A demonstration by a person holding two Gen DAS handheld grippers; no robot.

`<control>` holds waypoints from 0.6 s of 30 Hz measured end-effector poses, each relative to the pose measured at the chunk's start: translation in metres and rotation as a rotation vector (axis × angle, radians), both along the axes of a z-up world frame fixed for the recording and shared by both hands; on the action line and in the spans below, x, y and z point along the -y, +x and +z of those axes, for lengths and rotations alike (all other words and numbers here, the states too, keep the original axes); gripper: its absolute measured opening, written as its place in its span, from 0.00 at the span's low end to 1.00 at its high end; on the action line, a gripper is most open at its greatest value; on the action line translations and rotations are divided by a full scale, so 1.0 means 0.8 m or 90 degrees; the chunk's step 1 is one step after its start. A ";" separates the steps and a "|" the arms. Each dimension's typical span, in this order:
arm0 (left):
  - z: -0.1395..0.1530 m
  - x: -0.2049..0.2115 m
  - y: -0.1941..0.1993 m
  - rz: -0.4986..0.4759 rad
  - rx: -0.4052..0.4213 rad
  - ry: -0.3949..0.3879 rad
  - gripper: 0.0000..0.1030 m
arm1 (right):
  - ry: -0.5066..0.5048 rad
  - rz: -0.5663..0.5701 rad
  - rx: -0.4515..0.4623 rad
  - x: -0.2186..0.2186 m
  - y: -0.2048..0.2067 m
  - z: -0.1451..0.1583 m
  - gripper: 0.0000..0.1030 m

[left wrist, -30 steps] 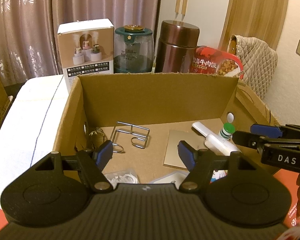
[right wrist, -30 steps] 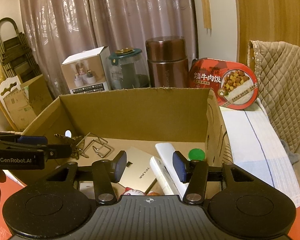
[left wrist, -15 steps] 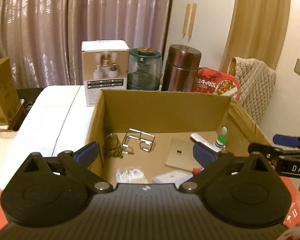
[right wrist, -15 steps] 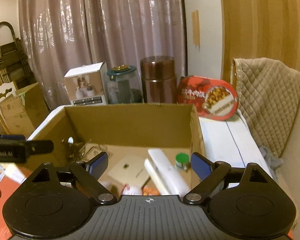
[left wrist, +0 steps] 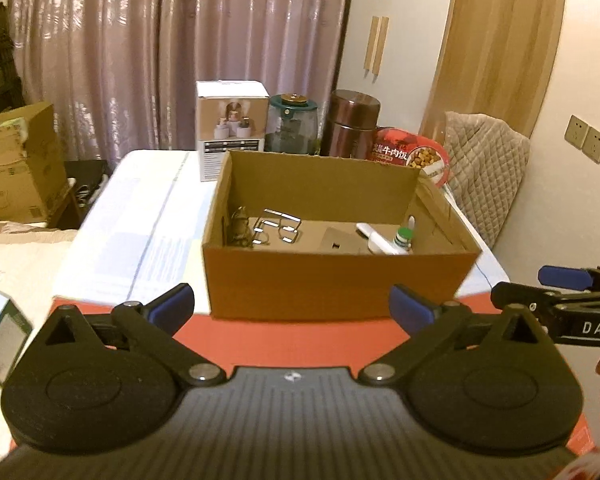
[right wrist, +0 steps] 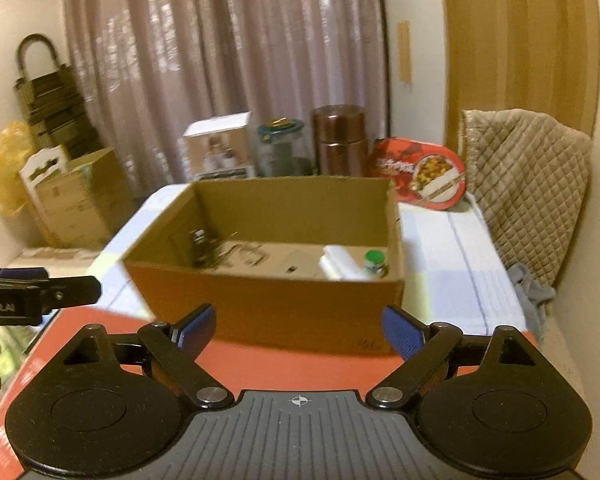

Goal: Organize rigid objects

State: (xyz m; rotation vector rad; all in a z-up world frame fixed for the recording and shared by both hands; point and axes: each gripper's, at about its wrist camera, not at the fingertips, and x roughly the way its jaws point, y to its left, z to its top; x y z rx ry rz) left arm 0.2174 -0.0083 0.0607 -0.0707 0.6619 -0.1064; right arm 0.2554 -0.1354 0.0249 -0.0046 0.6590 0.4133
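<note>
Both grippers are seen spread wide and empty: the left gripper (left wrist: pixel 292 304) and the right gripper (right wrist: pixel 298 328) have just been opening, nothing between the pads, and both are parked on the near side of the box (left wrist: pixel 332 284).

The box sits on a red mat (left wrist: pixel 284 338), open top, and the rigid stuff is already lying in it: a wire rack (left wrist: pixel 278 230) far left, a flat card (left wrist: pixel 336 242) in the middle, a white tube (left wrist: pixel 376 240) and a green-capped bottle (left wrist: pixel 403 238) on the right.

Handling guess: all of it looks light and stiff. The rack would probably be grabbed best across one wire loop, the bottle around its body below the cap. The card looks tricky, flat on the floor, likely needing an edge pinch. The tube may be slippery.
</note>
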 end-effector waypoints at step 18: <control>0.043 0.005 -0.191 0.050 0.000 0.010 0.99 | -0.006 0.000 -0.007 0.019 -0.157 0.042 0.85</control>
